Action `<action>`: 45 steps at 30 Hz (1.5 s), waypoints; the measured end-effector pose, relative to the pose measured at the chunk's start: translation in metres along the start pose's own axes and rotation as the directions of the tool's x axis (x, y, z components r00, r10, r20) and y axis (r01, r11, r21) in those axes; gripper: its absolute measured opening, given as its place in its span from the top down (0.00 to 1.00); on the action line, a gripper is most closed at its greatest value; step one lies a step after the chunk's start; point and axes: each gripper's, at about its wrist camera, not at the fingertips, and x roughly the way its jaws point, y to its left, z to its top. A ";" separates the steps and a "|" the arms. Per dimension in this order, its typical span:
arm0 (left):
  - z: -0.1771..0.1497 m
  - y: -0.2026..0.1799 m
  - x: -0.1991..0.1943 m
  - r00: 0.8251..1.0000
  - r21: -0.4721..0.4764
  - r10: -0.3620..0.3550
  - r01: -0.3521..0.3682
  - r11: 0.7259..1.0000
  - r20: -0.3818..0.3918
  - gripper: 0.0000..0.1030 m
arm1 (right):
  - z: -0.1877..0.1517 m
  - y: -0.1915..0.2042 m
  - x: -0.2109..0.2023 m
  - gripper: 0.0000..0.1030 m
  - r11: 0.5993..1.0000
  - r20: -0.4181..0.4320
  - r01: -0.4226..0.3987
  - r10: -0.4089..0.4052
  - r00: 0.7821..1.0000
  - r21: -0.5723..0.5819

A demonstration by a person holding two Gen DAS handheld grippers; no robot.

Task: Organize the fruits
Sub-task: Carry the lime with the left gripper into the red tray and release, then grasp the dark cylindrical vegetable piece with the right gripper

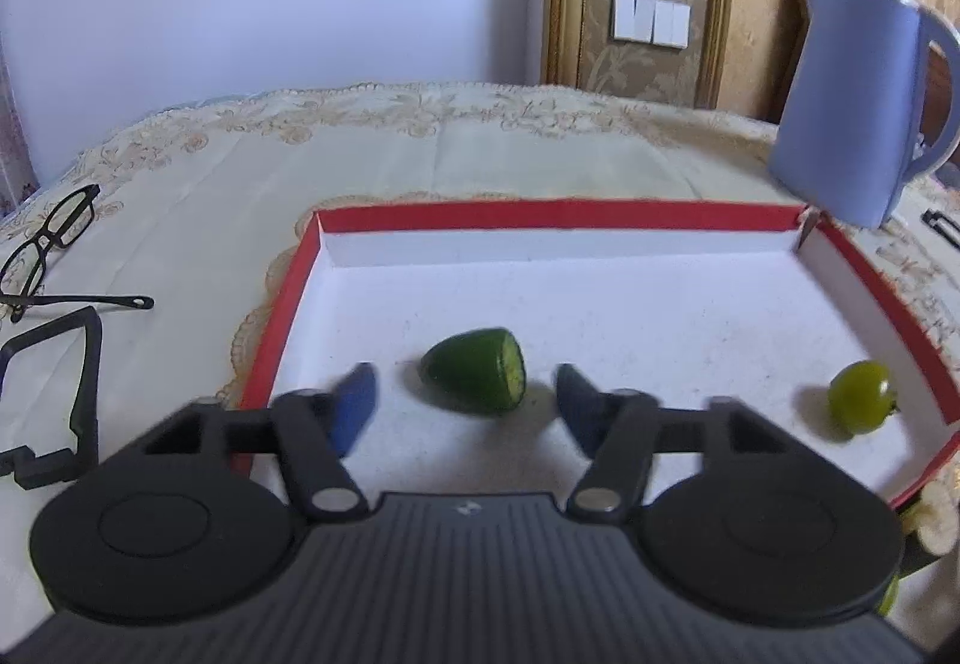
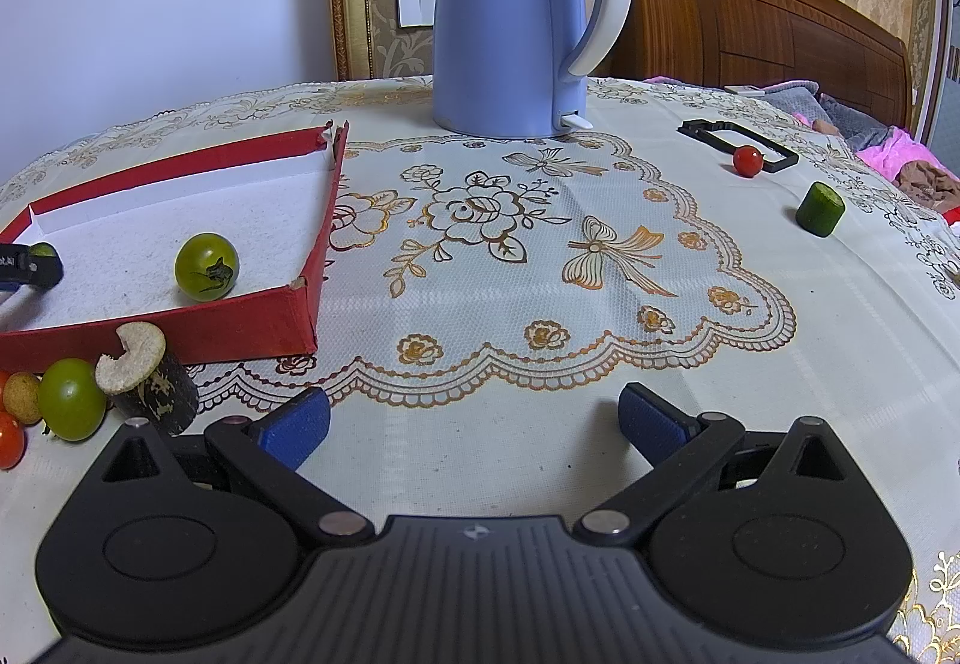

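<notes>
A white-floored tray with a red rim holds a cut green cucumber end and a green tomato. My left gripper is open around the cucumber end, which lies on the tray floor with a gap to each blue pad. In the right wrist view the same tray shows the green tomato near its front corner. My right gripper hangs open and empty over the tablecloth. Outside the tray lie a second green tomato, a dark-skinned cut stalk piece, a red cherry tomato and a cucumber chunk.
A blue kettle stands behind the tray's far right corner. Glasses and a black plastic frame lie left of the tray; another black frame lies at the far right. More small red tomatoes sit at the left edge.
</notes>
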 end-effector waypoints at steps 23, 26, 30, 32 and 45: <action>-0.092 0.037 -0.122 0.996 0.046 -0.075 0.073 0.996 0.042 0.06 | 0.000 0.001 0.001 0.00 1.000 -0.001 0.003 -0.003 1.000 -0.004; -0.095 0.039 -0.112 0.998 0.033 -0.067 0.067 0.997 0.000 0.06 | 0.000 0.001 0.001 0.00 1.000 -0.001 0.003 -0.003 1.000 -0.003; -0.097 0.045 -0.106 0.997 0.007 -0.074 0.074 0.997 -0.010 0.05 | 0.000 0.001 0.001 0.00 1.000 0.001 -0.001 0.001 1.000 0.002; -0.096 0.046 -0.105 0.998 0.001 -0.067 0.067 0.998 -0.010 0.04 | 0.000 0.000 0.001 0.00 1.000 0.004 -0.003 0.003 1.000 0.003; -0.097 0.040 -0.099 0.999 0.046 -0.031 0.032 0.998 -0.023 0.00 | -0.011 0.027 -0.036 0.10 0.966 0.100 -0.246 0.254 0.962 -0.080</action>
